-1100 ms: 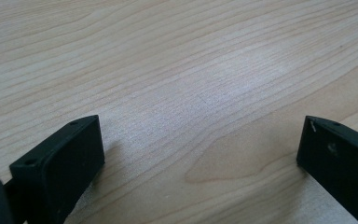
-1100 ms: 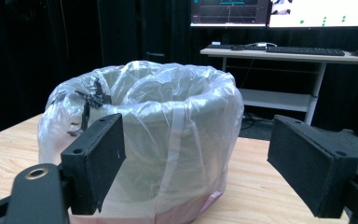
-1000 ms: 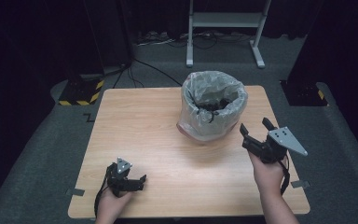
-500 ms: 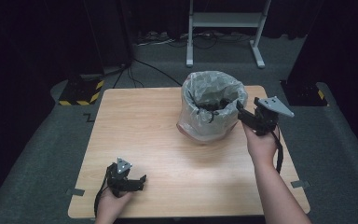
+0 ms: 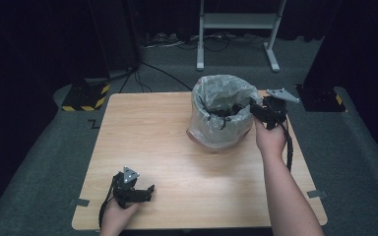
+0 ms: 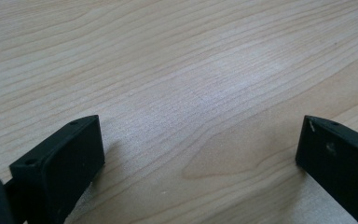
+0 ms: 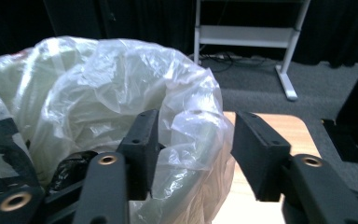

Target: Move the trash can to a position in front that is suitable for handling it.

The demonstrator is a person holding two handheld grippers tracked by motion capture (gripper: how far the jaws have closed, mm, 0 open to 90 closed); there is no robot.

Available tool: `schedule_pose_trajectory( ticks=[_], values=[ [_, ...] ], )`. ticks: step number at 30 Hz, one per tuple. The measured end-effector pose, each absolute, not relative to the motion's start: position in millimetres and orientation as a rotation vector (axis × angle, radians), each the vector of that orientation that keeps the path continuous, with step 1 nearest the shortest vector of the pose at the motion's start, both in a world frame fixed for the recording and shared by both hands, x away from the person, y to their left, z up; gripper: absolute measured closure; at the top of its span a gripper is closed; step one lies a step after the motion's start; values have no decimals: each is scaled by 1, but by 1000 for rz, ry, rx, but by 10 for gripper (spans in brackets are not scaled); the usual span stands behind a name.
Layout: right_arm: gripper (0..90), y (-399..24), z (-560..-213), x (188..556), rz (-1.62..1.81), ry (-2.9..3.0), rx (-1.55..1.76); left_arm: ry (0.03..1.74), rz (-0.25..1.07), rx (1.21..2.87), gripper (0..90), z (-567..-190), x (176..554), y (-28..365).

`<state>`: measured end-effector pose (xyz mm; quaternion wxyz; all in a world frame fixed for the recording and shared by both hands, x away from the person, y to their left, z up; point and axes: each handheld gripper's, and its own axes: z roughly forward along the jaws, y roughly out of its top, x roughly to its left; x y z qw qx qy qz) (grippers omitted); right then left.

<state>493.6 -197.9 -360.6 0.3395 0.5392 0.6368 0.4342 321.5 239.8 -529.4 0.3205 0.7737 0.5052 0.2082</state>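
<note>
Straddling the rim of the plastic-lined bin [image 5: 221,118] near the tabletop's [image 5: 167,147] far right corner, the right gripper [image 7: 193,149] is closing, half-narrowed, the bag between its jaws. The left gripper [image 5: 145,191] is resting wide by the near-left edge.

The left gripper [image 5: 145,189] sat wide open at seven o'clock; the right gripper [image 5: 254,107], extended toward one o'clock, had just been closing.

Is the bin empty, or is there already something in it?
Not empty. The bin stands upright on the table, and dark crumpled material lies inside its clear liner. What that material is, I cannot tell.
</note>
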Motion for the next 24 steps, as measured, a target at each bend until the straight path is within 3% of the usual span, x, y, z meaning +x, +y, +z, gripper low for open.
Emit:
schedule_pose_trajectory(
  ticks=[9,24],
  values=[
    [619,-197,-365,497,1108,1724,1409,1328,545,2032,9,-530,321,240],
    [655,-196,-362,490,1086,1748,1362,1326,544,2033,10,-529,320,240]
  ],
)
